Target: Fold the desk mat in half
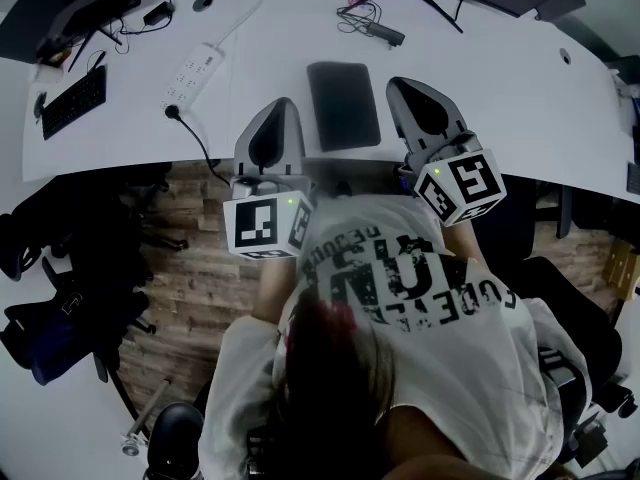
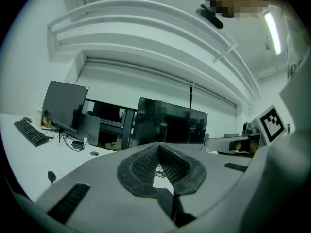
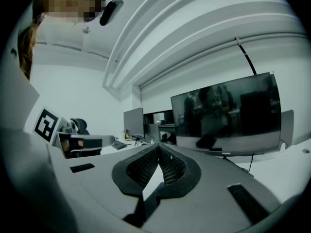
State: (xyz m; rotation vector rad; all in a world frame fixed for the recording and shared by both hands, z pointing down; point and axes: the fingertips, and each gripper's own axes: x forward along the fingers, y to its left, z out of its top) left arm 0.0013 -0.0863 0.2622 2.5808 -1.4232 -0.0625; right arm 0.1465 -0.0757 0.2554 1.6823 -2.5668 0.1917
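Note:
The desk mat [image 1: 343,103] is a dark rectangle lying flat on the white desk [image 1: 500,98], just beyond its near edge. My left gripper [image 1: 280,103] rests to the mat's left and my right gripper [image 1: 399,82] to its right, neither touching it. In the left gripper view the left gripper [image 2: 158,144] has its ribbed pads meeting at the tips, with nothing between them. The right gripper [image 3: 158,146] looks the same in its own view, shut and empty. Both gripper views look up across the desk, so the mat is hidden in them.
A white power strip [image 1: 195,68] with a black cable and a black keyboard [image 1: 75,100] lie at the desk's left. Cables and a monitor foot [image 1: 372,26] are behind the mat. Dark monitors [image 2: 170,125] [image 3: 228,113] stand at the back. Office chairs [image 1: 60,298] stand on the wooden floor.

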